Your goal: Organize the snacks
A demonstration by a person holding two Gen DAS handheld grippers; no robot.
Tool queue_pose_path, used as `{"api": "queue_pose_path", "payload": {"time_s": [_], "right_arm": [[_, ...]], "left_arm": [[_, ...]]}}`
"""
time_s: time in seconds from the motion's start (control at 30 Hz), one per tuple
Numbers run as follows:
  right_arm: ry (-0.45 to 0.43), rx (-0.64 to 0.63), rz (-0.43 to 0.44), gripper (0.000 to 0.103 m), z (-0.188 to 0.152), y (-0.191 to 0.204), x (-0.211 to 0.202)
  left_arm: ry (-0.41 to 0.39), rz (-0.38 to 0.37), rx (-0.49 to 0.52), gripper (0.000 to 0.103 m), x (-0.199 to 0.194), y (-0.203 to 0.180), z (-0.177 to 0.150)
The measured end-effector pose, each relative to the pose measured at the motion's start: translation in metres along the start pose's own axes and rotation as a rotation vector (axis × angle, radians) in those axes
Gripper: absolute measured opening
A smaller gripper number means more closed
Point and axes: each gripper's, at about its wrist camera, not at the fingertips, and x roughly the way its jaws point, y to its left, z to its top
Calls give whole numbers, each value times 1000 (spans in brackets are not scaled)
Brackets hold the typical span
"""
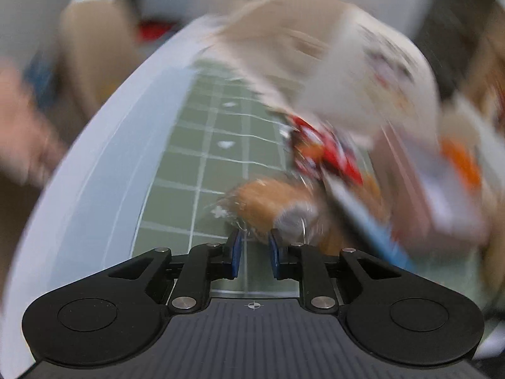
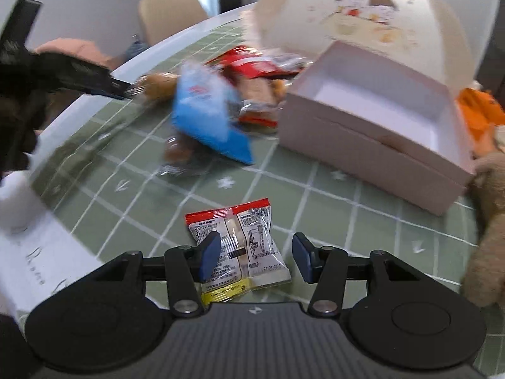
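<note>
Your right gripper (image 2: 255, 257) stands parted over the red-topped snack packet (image 2: 238, 246) near the tabletop's (image 2: 363, 230) front edge: light, crinkly, slippery film, so pinch across its flat middle. Your left gripper (image 1: 255, 251) is clenched on the clear wrapper edge of the brown pastry (image 1: 268, 208); lift gently, it crushes easily.

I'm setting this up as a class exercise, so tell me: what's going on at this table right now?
A person with a hand-held claw in each hand is sorting snacks on a green checked tablecloth. The left claw has shut on the clear wrapper of a brown bread-like snack at the edge of a snack pile. The right claw hovers open over a small red-and-clear packet lying flat, not gripping it. A pink box stands open and looks empty.
</note>
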Motion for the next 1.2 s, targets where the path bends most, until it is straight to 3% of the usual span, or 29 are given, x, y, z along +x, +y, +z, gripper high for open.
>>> {"api": "queue_pose_path", "payload": {"time_s": [0.1, 0.27, 0.33, 0.43, 0.53, 0.6, 0.73, 0.93, 1.07, 1.2], "right_arm": [[-44, 27, -1, 56, 6, 0, -3], [-166, -33, 76, 69, 35, 20, -8], [-199, -56, 86, 70, 47, 29, 0], [-174, -53, 95, 70, 67, 35, 29], [-130, -62, 90, 70, 79, 43, 58], [-74, -72, 158, 70, 80, 52, 68], [-69, -135, 303, 70, 71, 72, 58], [-52, -109, 169, 69, 54, 64, 51], [-79, -56, 113, 69, 41, 41, 26], [-79, -15, 60, 69, 25, 19, 13]], "left_arm": [[32, -78, -158, 22, -7, 6, 9], [-71, -132, -181, 22, -34, -12, -1], [-47, -184, -174, 22, -33, -20, -3], [-8, -215, -145, 22, -28, -30, -6], [-33, -196, -139, 22, -31, -31, -8], [-44, -183, -146, 22, -33, -25, -7], [-59, -97, -148, 22, -34, -10, -4], [-32, 28, -162, 22, -13, 5, 6], [-3, 42, -29, 24, 5, -11, 8], [-23, 155, 231, 25, 17, -40, 0]]}}
